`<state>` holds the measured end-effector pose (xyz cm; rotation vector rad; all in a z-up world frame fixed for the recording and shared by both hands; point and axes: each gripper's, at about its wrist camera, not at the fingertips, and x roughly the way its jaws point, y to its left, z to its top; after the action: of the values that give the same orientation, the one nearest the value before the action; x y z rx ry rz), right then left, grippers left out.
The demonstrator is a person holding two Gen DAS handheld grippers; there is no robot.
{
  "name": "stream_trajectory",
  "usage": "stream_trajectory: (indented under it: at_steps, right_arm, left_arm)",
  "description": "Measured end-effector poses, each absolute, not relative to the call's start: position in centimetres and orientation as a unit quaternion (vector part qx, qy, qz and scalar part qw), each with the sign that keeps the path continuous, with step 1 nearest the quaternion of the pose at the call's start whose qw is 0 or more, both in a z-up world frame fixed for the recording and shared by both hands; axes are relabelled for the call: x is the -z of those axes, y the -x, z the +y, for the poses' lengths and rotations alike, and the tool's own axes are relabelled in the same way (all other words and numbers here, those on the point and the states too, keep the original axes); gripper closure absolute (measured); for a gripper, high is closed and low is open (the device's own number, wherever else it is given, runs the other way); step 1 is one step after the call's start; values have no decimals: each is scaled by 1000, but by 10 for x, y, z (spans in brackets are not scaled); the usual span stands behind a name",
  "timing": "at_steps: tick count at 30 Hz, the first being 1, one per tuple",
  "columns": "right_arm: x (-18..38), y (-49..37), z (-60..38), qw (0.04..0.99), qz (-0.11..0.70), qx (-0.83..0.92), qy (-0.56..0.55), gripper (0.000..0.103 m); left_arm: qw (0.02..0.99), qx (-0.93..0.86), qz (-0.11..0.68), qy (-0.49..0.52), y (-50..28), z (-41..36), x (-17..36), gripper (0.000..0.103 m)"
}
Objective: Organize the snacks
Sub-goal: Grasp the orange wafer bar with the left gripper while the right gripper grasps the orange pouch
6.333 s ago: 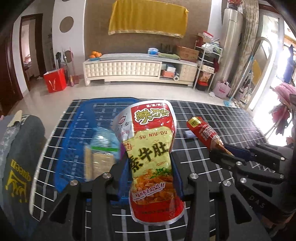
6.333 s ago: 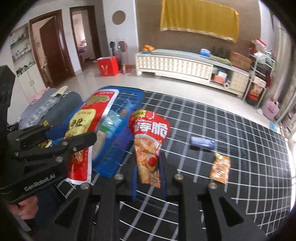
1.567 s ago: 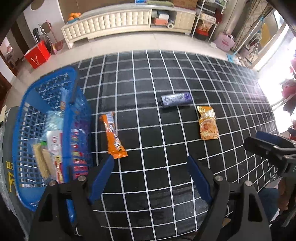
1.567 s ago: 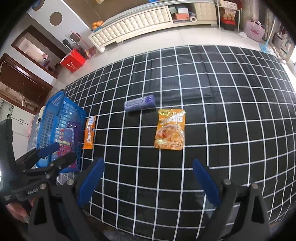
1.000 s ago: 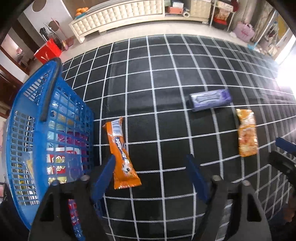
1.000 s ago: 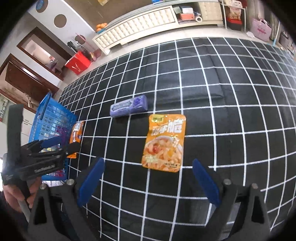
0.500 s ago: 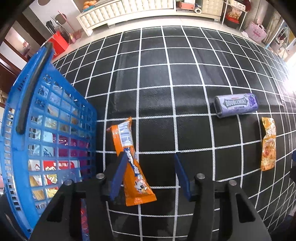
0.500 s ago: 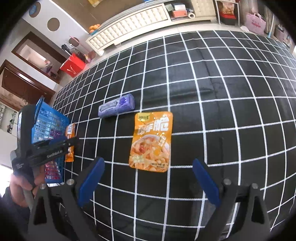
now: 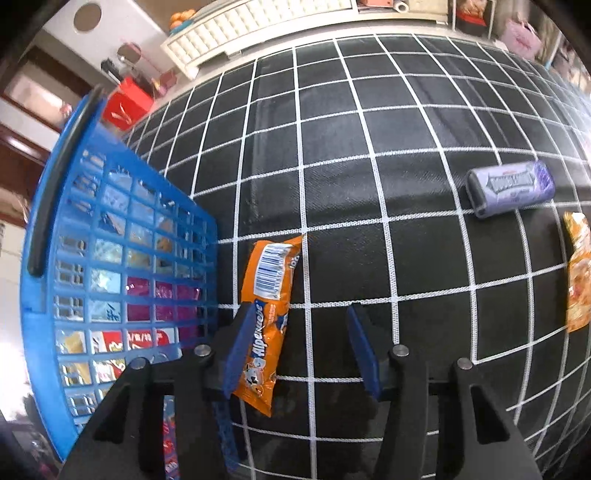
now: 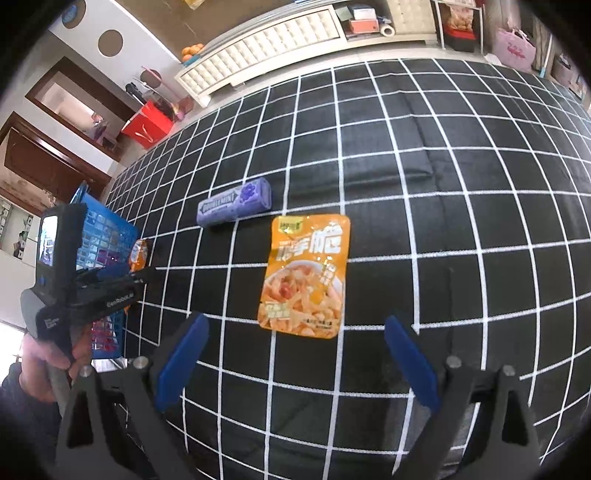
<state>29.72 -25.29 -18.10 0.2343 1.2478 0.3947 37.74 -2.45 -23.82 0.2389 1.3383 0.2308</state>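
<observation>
A long orange snack packet (image 9: 269, 295) lies on the black grid cloth beside the blue basket (image 9: 44, 258). My left gripper (image 9: 301, 328) is open and low over it; the left finger (image 9: 240, 343) covers the packet's edge, the right finger stands clear of it. A purple gum pack (image 9: 511, 192) and an orange pouch (image 9: 578, 273) lie to the right. In the right wrist view my right gripper (image 10: 291, 354) is wide open, just short of the orange pouch (image 10: 306, 277). The gum pack (image 10: 234, 206) lies beyond it. The left gripper (image 10: 122, 280) shows at the left over the orange packet (image 10: 138, 254).
The blue basket (image 10: 99, 236) holds several snack bags and stands at the cloth's left edge. A person's hand (image 10: 40, 362) holds the left tool. A white cabinet (image 10: 280, 33) and a red bag (image 10: 147, 123) stand on the floor beyond the cloth.
Both grippers dropped their earlier bags and came down over the cloth. In the last second the left gripper sank onto the orange packet and narrowed; the right one neared the pouch.
</observation>
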Motion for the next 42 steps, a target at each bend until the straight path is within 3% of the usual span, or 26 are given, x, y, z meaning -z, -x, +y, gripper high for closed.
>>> stream_trajectory:
  at_steps: [2, 4, 6, 15, 26, 34, 42]
  right_arm:
    - [180, -296, -253, 789, 577, -183, -105, 5]
    - [179, -296, -251, 791, 575, -183, -102, 5]
    - [178, -295, -250, 792, 573, -184, -100, 5]
    - [172, -293, -249, 802, 561, -182, -94, 5]
    - [186, -295, -251, 796, 575, -160, -101, 5]
    - [191, -311, -251, 792, 588, -108, -129, 5]
    - [200, -331, -213, 779, 615, -91, -81, 5]
  left_arm:
    - [773, -104, 615, -111, -370, -28, 239, 58]
    - [770, -117, 616, -122, -370, -30, 240, 82]
    - [770, -119, 613, -129, -375, -33, 240, 92]
    - [782, -89, 607, -113, -369, -34, 230, 99]
    - [823, 8, 564, -74, -327, -65, 190, 100]
    - [835, 44, 548, 14, -313, -40, 179, 100]
    - [841, 49, 536, 55, -294, -27, 170, 100]
